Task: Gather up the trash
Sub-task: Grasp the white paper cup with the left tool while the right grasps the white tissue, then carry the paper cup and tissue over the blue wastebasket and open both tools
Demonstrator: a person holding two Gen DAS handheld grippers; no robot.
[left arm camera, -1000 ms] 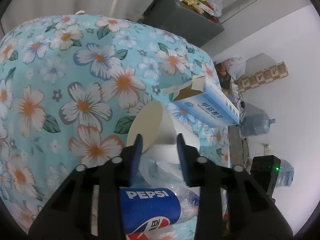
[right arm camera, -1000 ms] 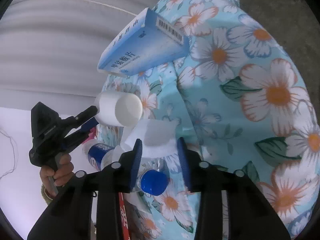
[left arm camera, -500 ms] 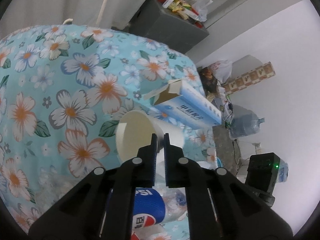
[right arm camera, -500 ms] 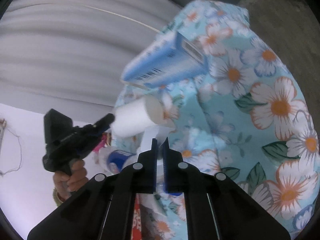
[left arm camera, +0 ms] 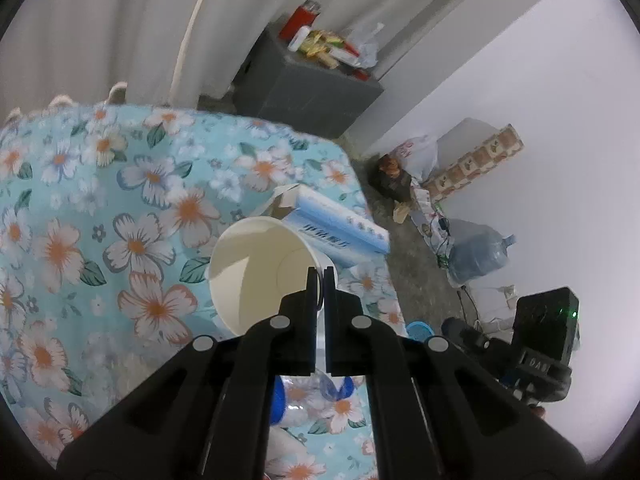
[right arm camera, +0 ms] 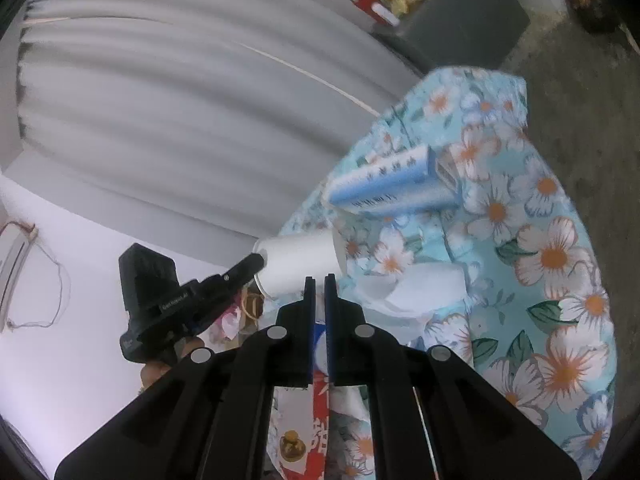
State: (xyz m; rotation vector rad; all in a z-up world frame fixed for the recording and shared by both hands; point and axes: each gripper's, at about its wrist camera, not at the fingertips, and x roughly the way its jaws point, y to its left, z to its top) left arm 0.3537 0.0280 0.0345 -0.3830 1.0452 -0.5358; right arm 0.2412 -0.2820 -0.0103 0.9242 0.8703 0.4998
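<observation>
My left tongs (left arm camera: 319,280) pinch the rim of a white paper cup (left arm camera: 264,272), empty, held tilted on its side above the floral desk (left arm camera: 80,216). Behind it a long blue-and-white carton (left arm camera: 340,226) lies flat, one end flap open.

Both grippers closed; L gripper (left arm camera: 319,280) w/ cup (left arm camera: 264,272) raised

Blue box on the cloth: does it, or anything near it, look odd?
Yes. The box lies on its side with an end flap hanging open. Beside it, the left gripper holds a paper cup tipped sideways by its rim, apparently empty.
</observation>
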